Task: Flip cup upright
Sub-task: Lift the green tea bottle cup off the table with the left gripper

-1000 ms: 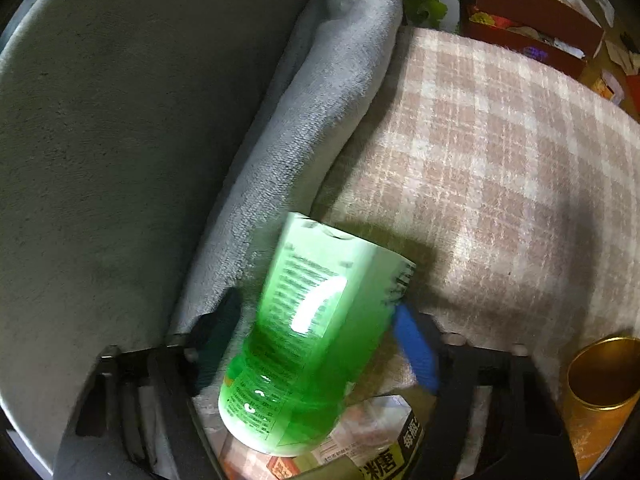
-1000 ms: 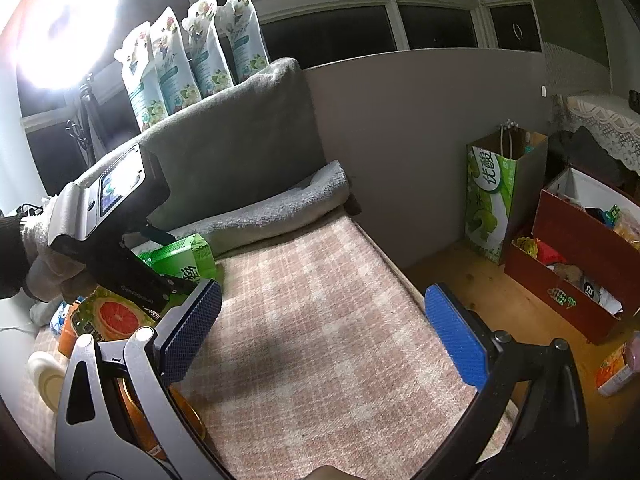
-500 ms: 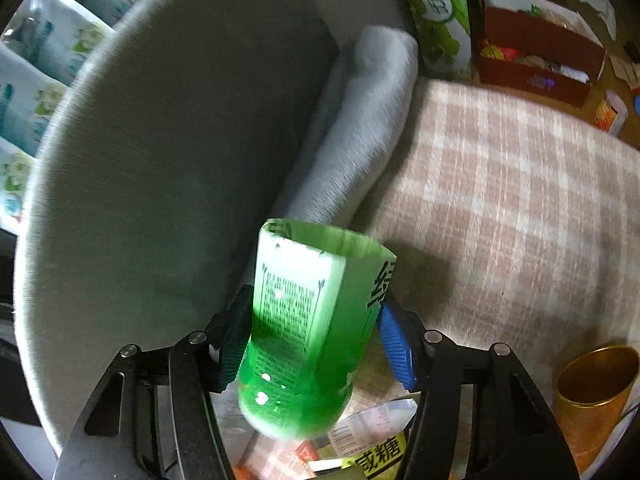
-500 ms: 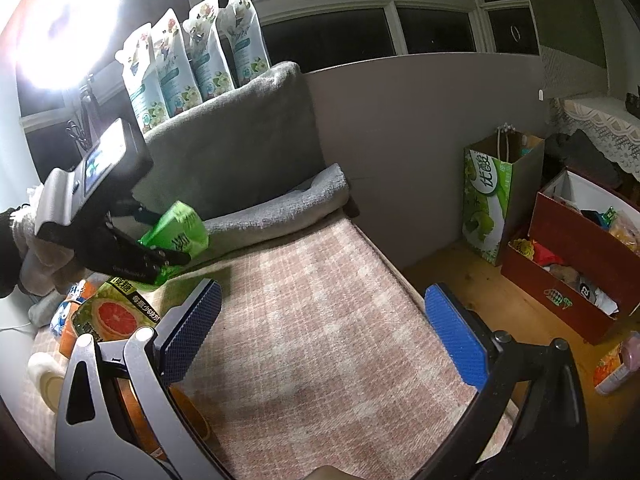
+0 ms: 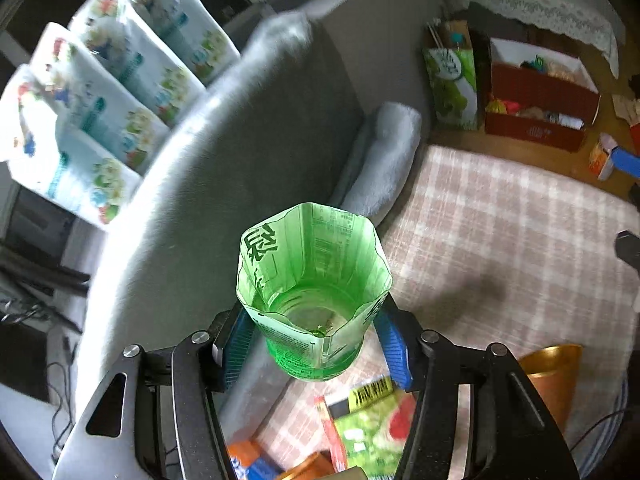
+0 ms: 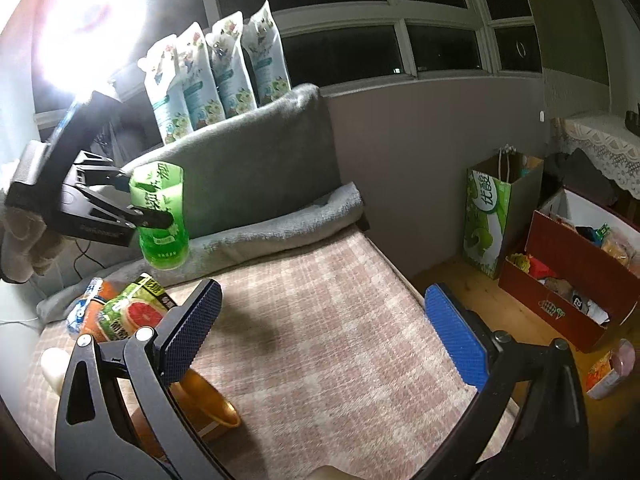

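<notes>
- Above the plaid-covered seat (image 6: 320,320), near the grey backrest cushion (image 6: 248,184), the left gripper (image 5: 316,344) holds a green translucent cup (image 5: 314,280), apparently a cut-down bottle with printed label text.
- Blue pads clamp the cup's lower body from both sides; the jaws are closed in to the cup's width and no further.
- From the right wrist view the cup (image 6: 162,216) hangs in the air, well clear of the cloth, mouth up and base down, roughly vertical with perhaps a slight lean.
- From the left wrist view I look straight into the open mouth; the inside seems empty, though a small glint at the bottom is too unclear to name.
- Right gripper (image 6: 320,328) hovers low over the seat, jaws spread wide, gripping nothing. A gold-coloured cup (image 6: 208,404) lies on its side just beneath its left finger.
- Step in hand, as I judge it: the turn-over looks finished and the cup is being carried upright; setting it down remains.
- Next move calls for lowering the base flat onto bare plaid, away from the snack packets (image 6: 120,312) and the rolled grey towel (image 6: 280,224).
- Soft cloth may let a light cup tip, so release only once the base sits level.
- Right gripper could stay put.
</notes>
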The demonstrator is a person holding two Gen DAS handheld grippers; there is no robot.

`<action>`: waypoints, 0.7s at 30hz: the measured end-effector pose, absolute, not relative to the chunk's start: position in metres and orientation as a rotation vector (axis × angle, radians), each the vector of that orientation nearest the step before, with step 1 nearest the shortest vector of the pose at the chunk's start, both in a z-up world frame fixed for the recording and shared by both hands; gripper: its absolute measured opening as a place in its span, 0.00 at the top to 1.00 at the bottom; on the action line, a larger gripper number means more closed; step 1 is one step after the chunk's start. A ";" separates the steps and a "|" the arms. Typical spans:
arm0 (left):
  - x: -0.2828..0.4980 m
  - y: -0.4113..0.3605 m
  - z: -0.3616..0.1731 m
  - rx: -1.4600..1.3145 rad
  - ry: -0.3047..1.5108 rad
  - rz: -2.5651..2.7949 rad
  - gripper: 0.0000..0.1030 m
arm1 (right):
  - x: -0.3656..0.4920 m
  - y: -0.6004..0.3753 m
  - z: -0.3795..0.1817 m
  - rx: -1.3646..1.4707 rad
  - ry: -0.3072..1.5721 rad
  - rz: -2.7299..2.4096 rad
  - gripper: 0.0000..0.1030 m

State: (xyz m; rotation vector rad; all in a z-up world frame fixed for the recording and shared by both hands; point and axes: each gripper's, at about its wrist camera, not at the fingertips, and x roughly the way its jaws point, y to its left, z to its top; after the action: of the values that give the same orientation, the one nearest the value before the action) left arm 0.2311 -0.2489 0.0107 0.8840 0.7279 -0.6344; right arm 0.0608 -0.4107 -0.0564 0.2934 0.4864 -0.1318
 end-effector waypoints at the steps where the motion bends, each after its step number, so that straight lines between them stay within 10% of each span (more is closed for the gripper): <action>1: 0.226 -0.256 0.006 0.875 0.722 -0.637 0.45 | 0.058 -0.409 -0.054 0.293 0.482 -0.130 0.00; 21: 0.077 -0.166 0.011 0.554 0.796 -0.691 0.45 | -0.007 -0.363 -0.030 0.219 0.443 -0.056 0.00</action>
State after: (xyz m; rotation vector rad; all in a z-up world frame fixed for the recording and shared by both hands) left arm 0.0773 -0.1663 0.0109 0.5540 0.7964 -0.6914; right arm -0.0074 -0.3633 -0.0304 0.2186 0.4433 -0.0558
